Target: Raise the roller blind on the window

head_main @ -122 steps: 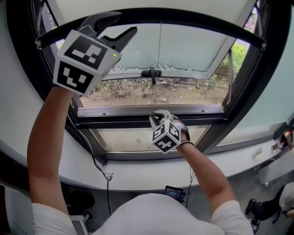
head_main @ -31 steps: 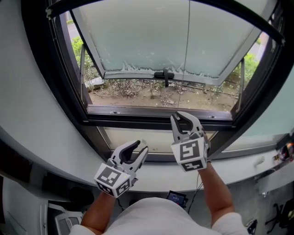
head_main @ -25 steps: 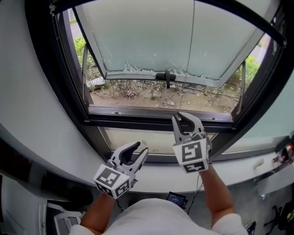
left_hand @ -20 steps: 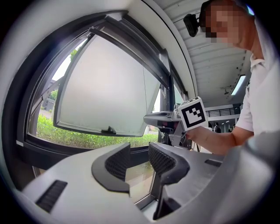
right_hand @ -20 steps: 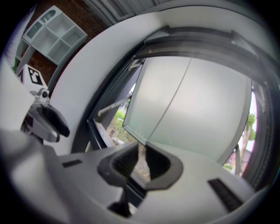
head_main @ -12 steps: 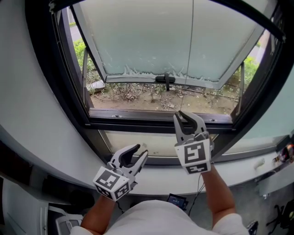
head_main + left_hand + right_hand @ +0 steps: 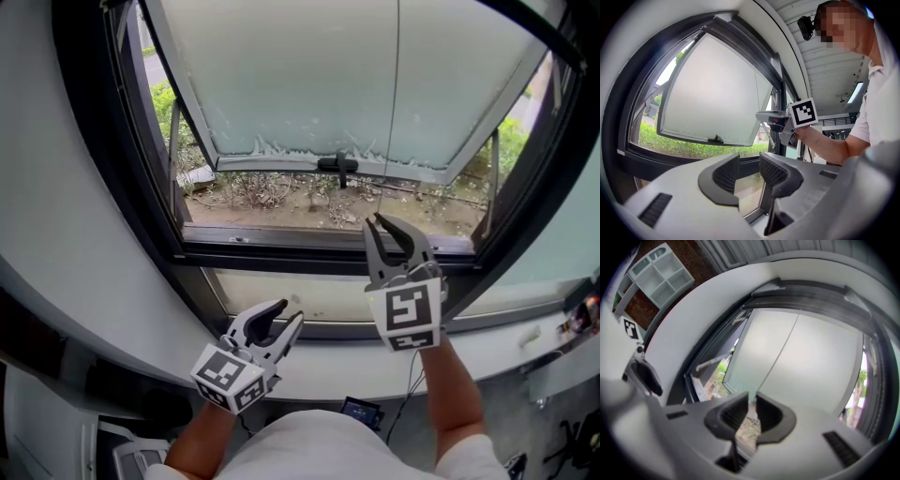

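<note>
Head view, cord: the pull cord (image 7: 397, 112) is hanging just right of the sash handle (image 7: 337, 166), reaching down to the right gripper (image 7: 389, 234).
Head view, blind: the roller blind (image 7: 534, 42) is showing only as a dark bar far above the handle, by our reading.
Head view, left gripper (image 7: 286, 311): we are resting it well below the handle.
Left gripper view, jaws: released, nothing between them.
Right gripper view, jaws: narrowly parted around the cord, not clenching it.
Doing it well: we are planning to clench high on the cord, then draw straight down along it, never sideways.
</note>
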Available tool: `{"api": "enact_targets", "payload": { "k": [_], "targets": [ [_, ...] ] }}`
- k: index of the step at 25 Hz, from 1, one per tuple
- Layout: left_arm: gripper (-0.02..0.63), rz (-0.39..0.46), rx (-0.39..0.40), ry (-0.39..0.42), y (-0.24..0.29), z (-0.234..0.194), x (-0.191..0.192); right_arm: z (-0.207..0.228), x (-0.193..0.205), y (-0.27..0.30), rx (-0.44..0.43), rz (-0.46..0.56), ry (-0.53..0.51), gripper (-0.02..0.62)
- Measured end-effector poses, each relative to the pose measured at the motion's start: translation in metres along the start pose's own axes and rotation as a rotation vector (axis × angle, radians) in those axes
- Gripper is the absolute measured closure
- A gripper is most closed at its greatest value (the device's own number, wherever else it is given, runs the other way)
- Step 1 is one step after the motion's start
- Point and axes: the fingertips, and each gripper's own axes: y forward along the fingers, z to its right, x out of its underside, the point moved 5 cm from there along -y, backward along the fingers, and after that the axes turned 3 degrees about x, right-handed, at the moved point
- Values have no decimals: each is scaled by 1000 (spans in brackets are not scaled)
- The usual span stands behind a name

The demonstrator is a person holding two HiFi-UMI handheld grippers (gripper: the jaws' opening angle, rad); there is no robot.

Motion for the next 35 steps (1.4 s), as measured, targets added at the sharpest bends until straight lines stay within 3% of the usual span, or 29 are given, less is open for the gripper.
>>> {"api": "enact_targets", "payload": {
  "k": [35],
  "targets": [
    [457, -38, 21, -39, -1, 8, 16, 42, -61, -14, 123, 165, -46, 537]
  ]
}}
